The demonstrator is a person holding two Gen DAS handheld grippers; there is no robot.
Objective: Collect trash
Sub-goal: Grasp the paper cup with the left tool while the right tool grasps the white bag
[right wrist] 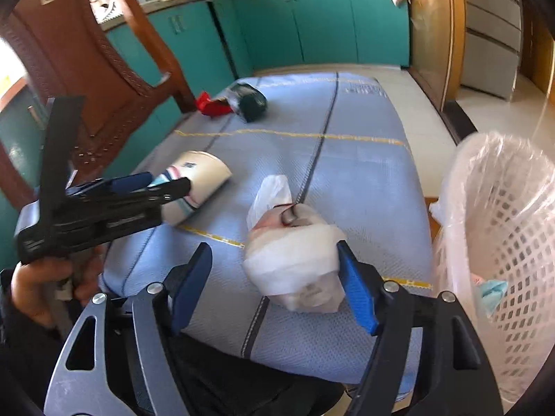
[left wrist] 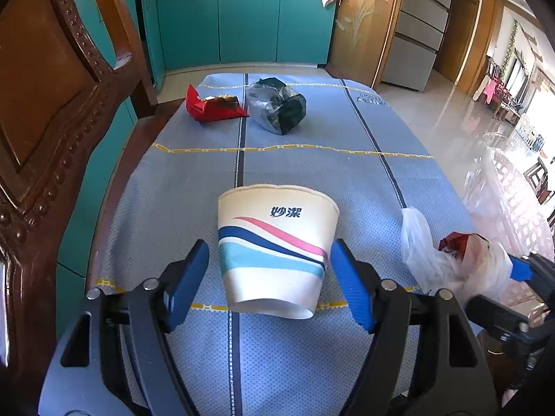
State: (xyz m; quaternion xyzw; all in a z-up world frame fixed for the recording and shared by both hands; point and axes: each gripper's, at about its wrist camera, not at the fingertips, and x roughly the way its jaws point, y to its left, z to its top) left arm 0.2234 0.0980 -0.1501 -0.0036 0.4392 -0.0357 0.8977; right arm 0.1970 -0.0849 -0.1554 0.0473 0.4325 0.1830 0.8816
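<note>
A white paper cup (left wrist: 274,235) with blue and pink stripes lies on its side on the blue tablecloth (left wrist: 312,166), rim pointing away. My left gripper (left wrist: 270,244) straddles it, open, with a clear gap at the left pad and the right pad close beside the cup wall. The right wrist view shows the same cup (right wrist: 204,173) and left gripper (right wrist: 152,183). A knotted white plastic bag (right wrist: 295,260) of rubbish sits between the open jaws of my right gripper (right wrist: 274,246); it rests against the right pad, and the left pad stands apart.
A red wrapper (left wrist: 211,105) and a crumpled clear bag with dark contents (left wrist: 277,107) lie at the cloth's far end. A white lattice basket (right wrist: 503,215) lined with plastic stands right of the table. A carved wooden chair (left wrist: 52,104) rises at left, with teal cabinets (left wrist: 242,17) behind.
</note>
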